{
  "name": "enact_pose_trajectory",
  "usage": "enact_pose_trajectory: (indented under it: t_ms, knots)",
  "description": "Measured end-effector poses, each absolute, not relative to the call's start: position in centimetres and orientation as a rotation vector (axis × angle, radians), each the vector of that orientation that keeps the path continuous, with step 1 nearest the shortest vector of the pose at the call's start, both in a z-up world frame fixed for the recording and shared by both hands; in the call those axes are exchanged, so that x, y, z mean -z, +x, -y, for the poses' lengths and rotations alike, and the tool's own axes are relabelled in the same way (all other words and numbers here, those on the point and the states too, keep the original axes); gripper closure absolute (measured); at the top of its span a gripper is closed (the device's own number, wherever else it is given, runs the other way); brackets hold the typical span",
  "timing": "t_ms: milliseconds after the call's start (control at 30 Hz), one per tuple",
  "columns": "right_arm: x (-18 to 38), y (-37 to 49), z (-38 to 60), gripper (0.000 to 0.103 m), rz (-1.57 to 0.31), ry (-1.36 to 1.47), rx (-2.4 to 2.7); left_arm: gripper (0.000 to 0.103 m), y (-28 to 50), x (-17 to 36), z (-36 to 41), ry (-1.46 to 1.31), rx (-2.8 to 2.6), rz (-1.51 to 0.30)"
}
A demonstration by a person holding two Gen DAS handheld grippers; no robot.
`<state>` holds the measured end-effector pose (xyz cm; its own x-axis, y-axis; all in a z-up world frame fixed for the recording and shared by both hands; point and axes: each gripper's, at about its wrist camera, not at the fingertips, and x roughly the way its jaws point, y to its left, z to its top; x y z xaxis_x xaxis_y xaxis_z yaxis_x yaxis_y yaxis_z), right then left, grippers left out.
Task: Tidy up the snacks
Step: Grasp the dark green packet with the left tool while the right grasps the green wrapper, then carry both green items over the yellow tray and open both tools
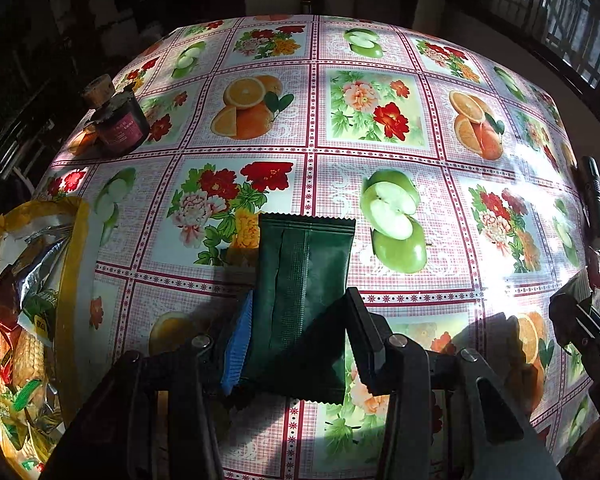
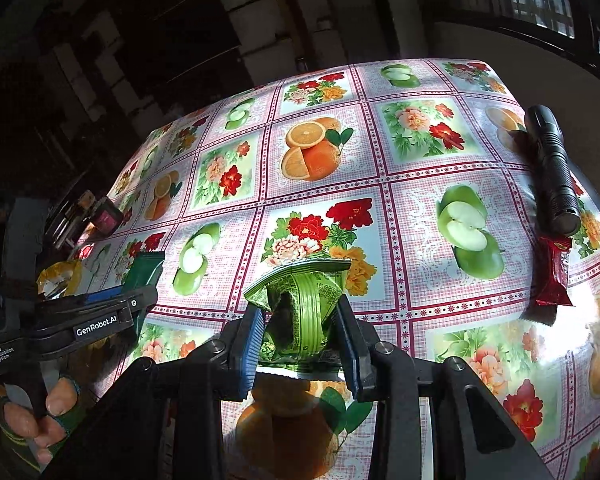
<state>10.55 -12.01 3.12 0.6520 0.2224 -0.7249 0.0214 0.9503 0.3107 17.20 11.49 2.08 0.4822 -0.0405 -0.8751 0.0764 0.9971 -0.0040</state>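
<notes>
My left gripper (image 1: 300, 312) is shut on a dark green snack packet (image 1: 304, 272), held flat above the table with its shadow below it. In the right wrist view the same gripper (image 2: 140, 300) appears at the left, with the dark green packet (image 2: 144, 270) sticking out of it. My right gripper (image 2: 300, 320) is shut on a crumpled light green snack packet (image 2: 304, 300), squeezed between the blue pads (image 2: 252, 340) and lifted off the cloth. A red snack bar (image 2: 554, 276) lies on the table at the right. An open yellow bag (image 1: 76, 264) with several snacks inside sits at the left.
The table wears a fruit-and-flower oilcloth (image 2: 380, 208). A black flashlight (image 2: 552, 168) lies near the right edge, just beyond the red bar. A dark jar (image 1: 120, 124) with a cork lid stands far left. A person's hand (image 2: 40, 412) grips the left tool's handle.
</notes>
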Motion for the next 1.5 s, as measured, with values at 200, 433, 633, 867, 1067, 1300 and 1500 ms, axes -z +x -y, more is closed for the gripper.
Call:
enact_pose_trajectory:
  t_ms: [200,433,633,867,1067,1300,1500]
  knots:
    - [-3.9,7.9,7.4,0.066,-0.854,0.329,-0.269,0.059,11.7,-4.0,-16.5,-0.031,-0.007,-1.031]
    - [-5.3,5.3,0.9,0.066,-0.841,0.279,-0.429,0.059,7.1,-4.7,-22.0,-0.068,-0.104,-1.012]
    - [-5.7,4.0,-2.5,0.066,-0.839,0.249,-0.500,0.059,3.9,-5.6,-24.9,-0.073,-0.170,-0.980]
    - [-5.8,3.2,-5.4,0.066,-0.847,0.215,-0.555,0.059,1.2,-6.7,-27.6,-0.085,-0.211,-0.943]
    - [-6.1,2.8,-7.9,0.066,-0.851,0.179,-0.600,0.059,-0.2,-7.3,-30.0,-0.106,-0.249,-0.921]
    - [-6.1,2.9,-10.6,0.066,-0.860,0.146,-0.644,0.059,-0.8,-7.2,-31.9,-0.126,-0.275,-0.915]
    - [-6.5,3.1,-12.7,0.066,-0.858,0.122,-0.677,0.059,-1.0,-7.2,-33.1,-0.137,-0.295,-0.905]
